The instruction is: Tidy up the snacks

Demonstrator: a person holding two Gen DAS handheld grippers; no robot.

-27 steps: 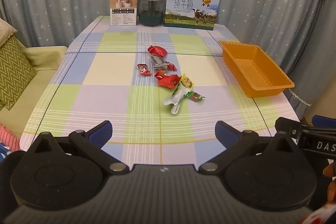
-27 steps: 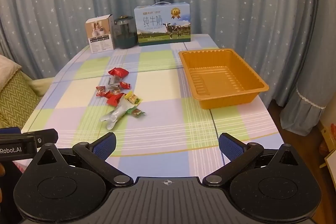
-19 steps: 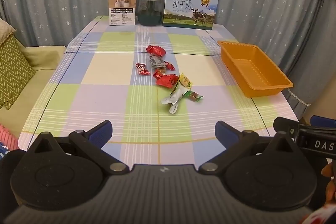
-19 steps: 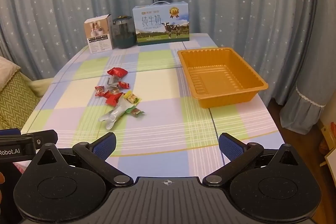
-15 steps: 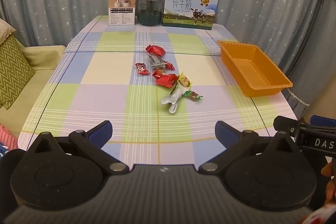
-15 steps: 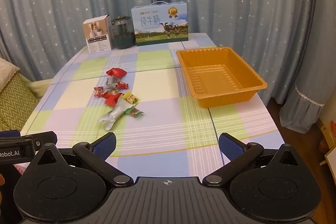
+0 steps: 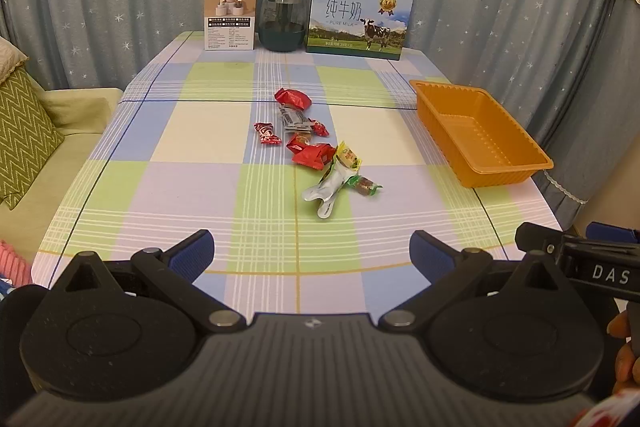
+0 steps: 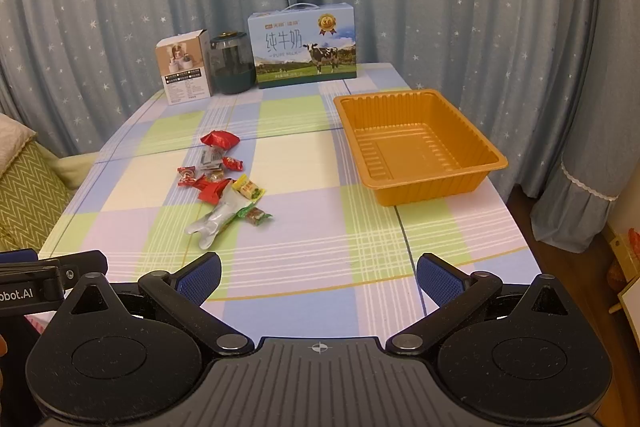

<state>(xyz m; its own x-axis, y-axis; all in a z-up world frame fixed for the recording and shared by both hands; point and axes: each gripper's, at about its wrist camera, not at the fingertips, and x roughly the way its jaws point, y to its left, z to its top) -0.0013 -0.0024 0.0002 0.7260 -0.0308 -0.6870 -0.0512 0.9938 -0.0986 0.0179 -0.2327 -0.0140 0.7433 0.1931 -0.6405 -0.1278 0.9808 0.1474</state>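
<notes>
Several wrapped snacks (image 7: 316, 147) lie in a loose pile mid-table on the checked cloth: red packets (image 7: 292, 97), a yellow one (image 7: 348, 157), a silver pouch (image 7: 326, 189), a green-ended candy (image 7: 365, 185). The right wrist view shows the same pile (image 8: 224, 179) left of centre. An empty orange tray (image 7: 504, 173) (image 8: 436, 183) sits at the table's right side. My left gripper (image 7: 312, 255) hangs open over the near table edge, nothing between its blue pads. My right gripper (image 8: 318, 277) is open too, well short of the snacks and tray.
At the table's far end stand a small white box (image 7: 230, 15), a dark glass jar (image 7: 282, 21) and a milk carton box (image 7: 358, 19). Starred curtains close off the back and right. A sofa with a green zigzag cushion (image 7: 24, 135) lies left of the table.
Both views have drifted slightly: the table, snacks and tray sit a little lower and closer to me than before. Jaws stay wide; nothing on the table has moved.
</notes>
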